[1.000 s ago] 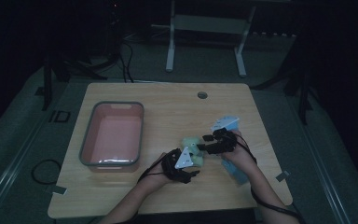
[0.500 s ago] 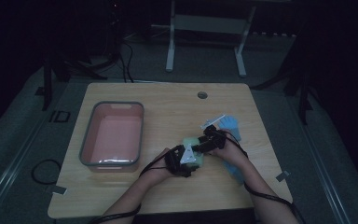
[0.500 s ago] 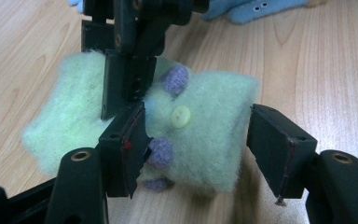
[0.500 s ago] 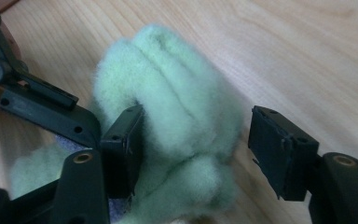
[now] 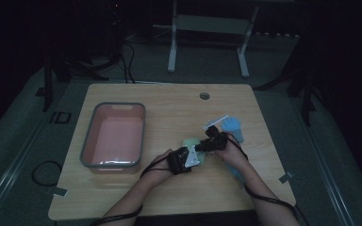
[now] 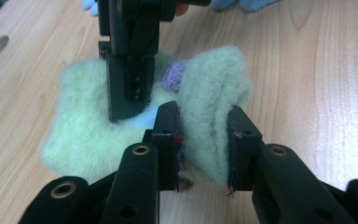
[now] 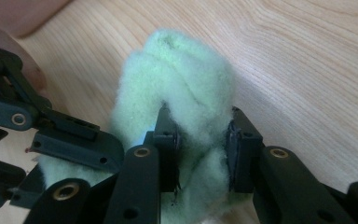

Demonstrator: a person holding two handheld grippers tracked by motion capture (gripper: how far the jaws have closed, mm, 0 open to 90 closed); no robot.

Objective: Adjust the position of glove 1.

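A fuzzy pale green cloth [image 5: 190,141] with a small purple patch [image 6: 173,76] lies bunched on the wooden table [image 5: 169,108], right of centre. My left gripper [image 6: 203,116] pinches a thick fold of it; its jaws have just been closing, and the pads press into the fluff. My right gripper [image 7: 198,121] has also just been closing and squeezes another fold of the same cloth [image 7: 186,84]. The two grippers nearly touch, the left gripper [image 5: 188,158] in front and the right gripper [image 5: 208,142] behind it. The right gripper's jaws [image 6: 128,88] point down into the cloth [image 6: 88,126].
A pink tub with a grey rim [image 5: 88,141] stands on the table's left half. A light blue cloth item [image 5: 232,125] lies beyond the right hand. A round cable hole [image 5: 204,96] sits near the far edge. Cables trail off the front edge.
The right gripper has moved left and down toward the left gripper. Both pairs of jaws have closed onto the green cloth, bunching it between them.
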